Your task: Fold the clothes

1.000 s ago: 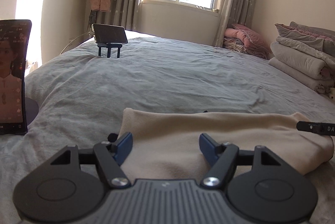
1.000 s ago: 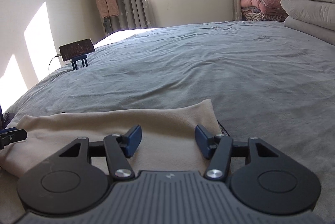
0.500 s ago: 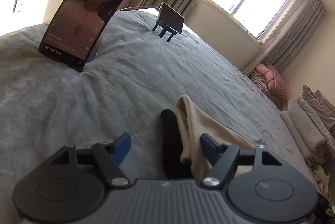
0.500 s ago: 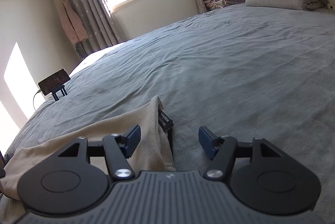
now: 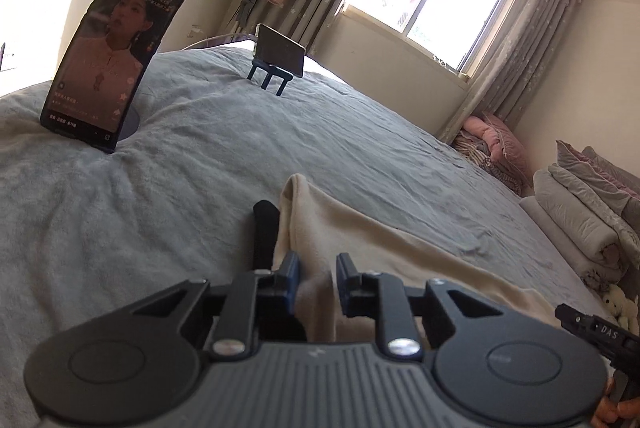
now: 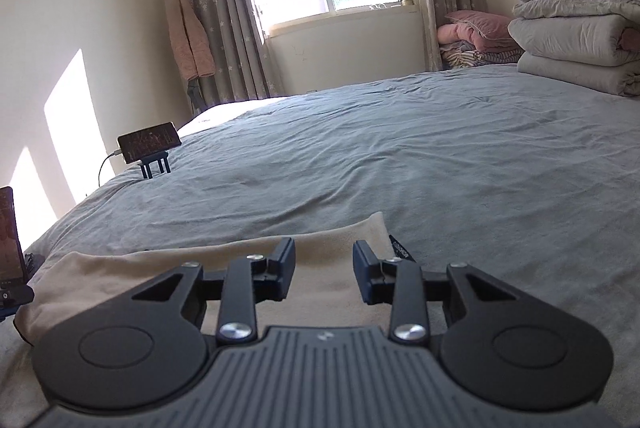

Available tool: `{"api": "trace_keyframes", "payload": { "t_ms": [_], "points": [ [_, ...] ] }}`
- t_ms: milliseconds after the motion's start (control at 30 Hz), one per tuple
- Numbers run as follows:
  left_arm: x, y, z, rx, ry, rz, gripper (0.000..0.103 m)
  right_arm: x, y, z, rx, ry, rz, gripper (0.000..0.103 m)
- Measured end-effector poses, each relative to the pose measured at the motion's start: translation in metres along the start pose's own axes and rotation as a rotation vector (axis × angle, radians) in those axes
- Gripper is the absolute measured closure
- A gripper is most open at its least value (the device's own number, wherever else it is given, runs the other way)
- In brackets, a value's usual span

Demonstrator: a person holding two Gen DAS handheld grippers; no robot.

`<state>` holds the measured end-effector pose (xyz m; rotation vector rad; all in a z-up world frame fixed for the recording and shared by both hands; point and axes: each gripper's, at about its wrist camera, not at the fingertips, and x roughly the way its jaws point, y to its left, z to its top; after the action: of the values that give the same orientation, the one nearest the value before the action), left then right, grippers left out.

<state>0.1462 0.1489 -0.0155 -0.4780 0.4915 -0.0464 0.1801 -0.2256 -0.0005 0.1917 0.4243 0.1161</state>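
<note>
A beige garment with black trim lies folded on the grey bed. My left gripper is nearly shut, its jaws pinching a raised fold at the garment's left edge. In the right wrist view the garment spreads under my right gripper, which is partly closed over the cloth near its right end, jaws still apart; I cannot tell if they hold cloth. The right gripper's tip shows in the left wrist view.
A phone playing a video stands at the bed's left edge. A second phone on a blue stand sits farther back. Folded quilts are stacked at the right. Window and curtains lie behind.
My left gripper has closed onto the garment's left edge. My right gripper has narrowed and swung left over the garment's right end.
</note>
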Motion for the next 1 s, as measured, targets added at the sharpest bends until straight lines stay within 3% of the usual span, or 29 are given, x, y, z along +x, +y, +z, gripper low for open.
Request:
{"api": "trace_keyframes", "payload": {
  "t_ms": [100,233,333,367,400,433,500,567,600,733,900,1000],
  "points": [
    [0.008,0.012,-0.003,-0.037,0.026,0.006,0.088,0.017,-0.005,-0.017,0.0,0.078,-0.041,0.073],
    [0.007,0.018,-0.002,-0.086,0.033,-0.016,0.088,0.014,-0.007,-0.016,0.017,0.071,-0.032,0.073],
    [0.003,0.015,0.007,-0.128,0.073,-0.007,0.086,0.012,0.001,-0.016,-0.018,0.065,-0.041,0.068],
    [0.001,0.014,0.013,-0.157,0.098,-0.003,0.082,0.012,0.004,-0.016,-0.032,0.062,-0.044,0.065],
    [-0.001,0.015,0.018,-0.198,0.123,-0.011,0.069,0.011,0.006,-0.015,-0.044,0.058,-0.048,0.062],
    [-0.004,0.016,0.023,-0.24,0.148,-0.019,0.048,0.011,0.008,-0.015,-0.052,0.056,-0.049,0.061],
    [-0.01,0.018,0.028,-0.286,0.177,0.03,0.025,0.01,0.01,-0.013,-0.049,0.053,-0.043,0.056],
    [-0.014,0.022,0.028,-0.299,0.2,0.108,0.024,0.009,0.011,-0.012,-0.04,0.054,-0.036,0.055],
    [-0.015,0.024,0.027,-0.327,0.208,0.108,0.024,0.009,0.011,-0.012,-0.035,0.055,-0.032,0.054],
    [-0.02,0.026,0.02,-0.423,0.234,0.085,0.025,0.009,0.013,-0.011,-0.025,0.055,-0.022,0.053],
    [-0.01,0.009,0.003,-0.52,0.268,-0.017,0.025,0.008,0.015,-0.01,-0.016,0.053,-0.014,0.053],
    [-0.003,0.0,-0.014,-0.62,0.191,0.03,0.026,0.006,0.018,-0.008,-0.006,0.046,0.001,0.053]
  ]
}}
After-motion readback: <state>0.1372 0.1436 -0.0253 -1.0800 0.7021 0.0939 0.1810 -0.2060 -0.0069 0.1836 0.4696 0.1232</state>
